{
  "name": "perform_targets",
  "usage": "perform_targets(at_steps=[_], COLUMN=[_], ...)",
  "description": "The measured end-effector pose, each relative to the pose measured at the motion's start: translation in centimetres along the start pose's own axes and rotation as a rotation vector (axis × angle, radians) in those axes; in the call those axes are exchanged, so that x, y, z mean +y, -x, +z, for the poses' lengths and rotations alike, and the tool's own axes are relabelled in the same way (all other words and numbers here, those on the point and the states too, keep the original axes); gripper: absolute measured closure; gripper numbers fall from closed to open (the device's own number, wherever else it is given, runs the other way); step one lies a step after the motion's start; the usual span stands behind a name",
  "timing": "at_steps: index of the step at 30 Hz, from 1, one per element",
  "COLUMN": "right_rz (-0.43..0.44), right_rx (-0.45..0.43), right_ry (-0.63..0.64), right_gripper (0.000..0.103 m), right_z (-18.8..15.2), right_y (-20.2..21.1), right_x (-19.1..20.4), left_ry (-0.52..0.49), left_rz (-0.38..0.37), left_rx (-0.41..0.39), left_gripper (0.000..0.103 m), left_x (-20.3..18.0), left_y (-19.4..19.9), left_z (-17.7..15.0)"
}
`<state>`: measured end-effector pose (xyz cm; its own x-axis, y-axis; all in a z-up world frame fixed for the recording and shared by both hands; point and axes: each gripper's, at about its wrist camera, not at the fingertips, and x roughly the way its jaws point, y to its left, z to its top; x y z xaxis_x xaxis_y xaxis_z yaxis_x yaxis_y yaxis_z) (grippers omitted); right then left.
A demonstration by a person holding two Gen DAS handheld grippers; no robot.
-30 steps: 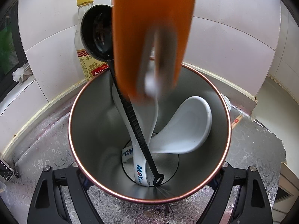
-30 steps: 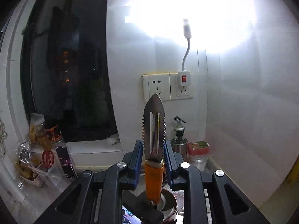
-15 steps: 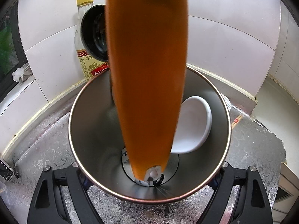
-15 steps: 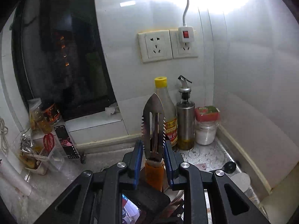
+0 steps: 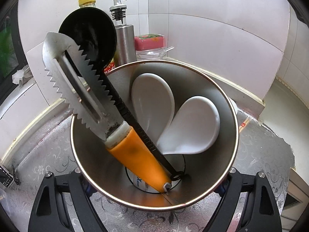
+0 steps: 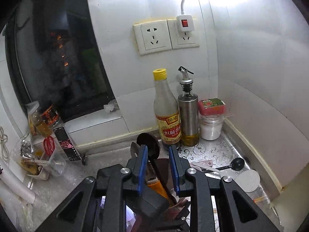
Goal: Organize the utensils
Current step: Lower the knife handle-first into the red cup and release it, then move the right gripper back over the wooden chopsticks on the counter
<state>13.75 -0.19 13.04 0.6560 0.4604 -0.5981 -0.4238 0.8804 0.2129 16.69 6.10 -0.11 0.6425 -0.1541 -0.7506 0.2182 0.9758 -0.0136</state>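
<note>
Utensils stand together in a steel holder [image 5: 212,100] clamped by the left gripper [image 5: 154,203].

Left jaws are closed on the holder's near wall, one on each side, on the patterned bench [image 5: 38,154]. Inside lean an orange-handled scaler [image 5: 135,154] with its toothed blade up and to the left, a black ladle [image 5: 88,34] just beside it, and two white spoons [image 5: 193,127] at the right. The right gripper [image 6: 158,170] hovers above the holder with its blue-padded jaws parted and pressing on nothing; the scaler's handle shows between them, below. At the far wall stand a vinegar bottle [image 6: 167,114], an oil dispenser [image 6: 188,112] and a jar [image 6: 211,119]. A small black spoon [image 6: 236,163] lies on the bench to the right.
</note>
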Motion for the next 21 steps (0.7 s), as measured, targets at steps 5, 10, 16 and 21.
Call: perform_targets(at_steps=[5, 10, 16, 21], right_rz=[-0.031, -0.086, -0.157, -0.212], right_rx=[-0.037, -0.049, -0.024, 0.006], right_ry=[-0.018, -0.073, -0.154, -0.200], right_gripper=[0.079, 0.078, 0.078, 0.078], right_z=[-0.2, -1.1, -3.2, -4.9], right_y=[0.9, 1.3, 0.9, 0.6], right_x=[-1.1, -3.3, -6.5, -8.6], left_ry=[0.001, -0.001, -0.002, -0.004], left_rz=[-0.001, 0.001, 0.002, 0.004], left_rx=[0.000, 0.000, -0.001, -0.001], left_gripper=[0.014, 0.014, 0.014, 0.014], left_x=[0.0, 0.0, 0.1, -0.1], left_y=[0.0, 0.0, 0.0, -0.1], left_z=[0.0, 0.0, 0.1, 0.2])
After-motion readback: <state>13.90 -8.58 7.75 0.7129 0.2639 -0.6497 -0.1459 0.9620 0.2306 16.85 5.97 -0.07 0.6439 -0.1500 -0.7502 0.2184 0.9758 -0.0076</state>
